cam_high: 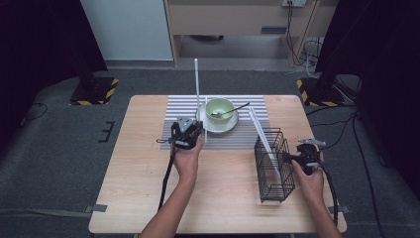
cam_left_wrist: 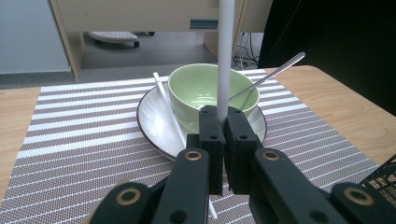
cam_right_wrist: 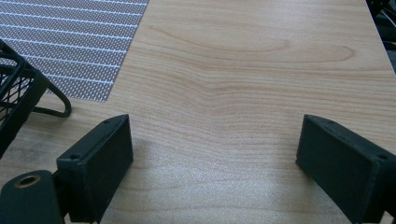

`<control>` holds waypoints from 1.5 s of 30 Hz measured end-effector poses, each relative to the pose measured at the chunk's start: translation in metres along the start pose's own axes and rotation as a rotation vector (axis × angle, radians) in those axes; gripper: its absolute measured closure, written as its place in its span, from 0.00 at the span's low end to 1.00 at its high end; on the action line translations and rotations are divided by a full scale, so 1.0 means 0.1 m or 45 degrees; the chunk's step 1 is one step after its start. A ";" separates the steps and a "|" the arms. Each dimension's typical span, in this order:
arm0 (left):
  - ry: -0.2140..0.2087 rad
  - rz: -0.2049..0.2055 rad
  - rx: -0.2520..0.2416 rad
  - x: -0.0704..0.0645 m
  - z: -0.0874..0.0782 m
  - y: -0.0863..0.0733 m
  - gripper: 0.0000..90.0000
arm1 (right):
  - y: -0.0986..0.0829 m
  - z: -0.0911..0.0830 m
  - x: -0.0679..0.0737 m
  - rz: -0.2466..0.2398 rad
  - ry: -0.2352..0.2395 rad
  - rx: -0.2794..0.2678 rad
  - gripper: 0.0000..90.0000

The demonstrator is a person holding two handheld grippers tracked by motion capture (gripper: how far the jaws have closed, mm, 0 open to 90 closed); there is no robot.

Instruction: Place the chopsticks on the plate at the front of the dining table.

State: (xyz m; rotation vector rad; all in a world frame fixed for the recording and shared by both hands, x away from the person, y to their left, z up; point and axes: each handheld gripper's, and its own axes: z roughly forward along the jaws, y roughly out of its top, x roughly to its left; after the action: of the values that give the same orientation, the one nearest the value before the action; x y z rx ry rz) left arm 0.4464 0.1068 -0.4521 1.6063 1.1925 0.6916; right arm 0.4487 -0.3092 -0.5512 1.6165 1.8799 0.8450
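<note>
- My right gripper (cam_right_wrist: 215,154), nearest the table's right edge, hangs with its black jaws spread wide over bare pale wood, gripping nothing.
- Just beside it stands the black wire-mesh basket (cam_high: 274,166), near the right front of the wooden table (cam_high: 133,198); thin white sticks (cam_high: 262,139) lean out of it toward the mat.
- My left gripper (cam_left_wrist: 223,140) is pressed together on a smooth white plastic chopstick (cam_left_wrist: 225,51), pinched low on the shaft so that it stands nearly upright above the near edge of the grey-and-white striped woven placemat (cam_left_wrist: 70,140).
- A second white chopstick (cam_left_wrist: 168,109) already lies slanted across the near-left rim of the round white plate (cam_left_wrist: 149,123).
- On that plate, toward the table's far edge, sits the glossy pale green bowl (cam_left_wrist: 196,88), with a slim metal spoon (cam_left_wrist: 273,74) resting in it, handle pointing right.
- To do this step well, I judge I should tip the held chopstick down gently until it runs parallel to its mate, lower it onto the plate's rim close beside the other, and let go only once it rests; the hard, slick shaft could roll on the glazed rim or knock the bowl if dropped.
</note>
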 end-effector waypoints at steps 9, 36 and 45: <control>0.038 -0.021 0.022 0.05 0.13 -0.06 0.96 | 0.00 0.00 0.00 0.003 -0.002 0.000 0.12; 0.087 0.020 0.056 0.04 0.17 0.03 0.96 | 0.00 0.00 0.00 0.006 -0.008 0.000 0.12; 0.118 -0.010 0.085 0.11 0.27 -0.04 0.96 | 0.01 0.00 0.00 0.005 -0.007 -0.001 0.12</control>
State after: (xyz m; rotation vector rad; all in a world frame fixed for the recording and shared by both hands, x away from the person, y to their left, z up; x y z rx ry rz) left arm 0.4724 0.1073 -0.4668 1.6389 1.3007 0.7348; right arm 0.4494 -0.3093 -0.5511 1.6205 1.8733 0.8419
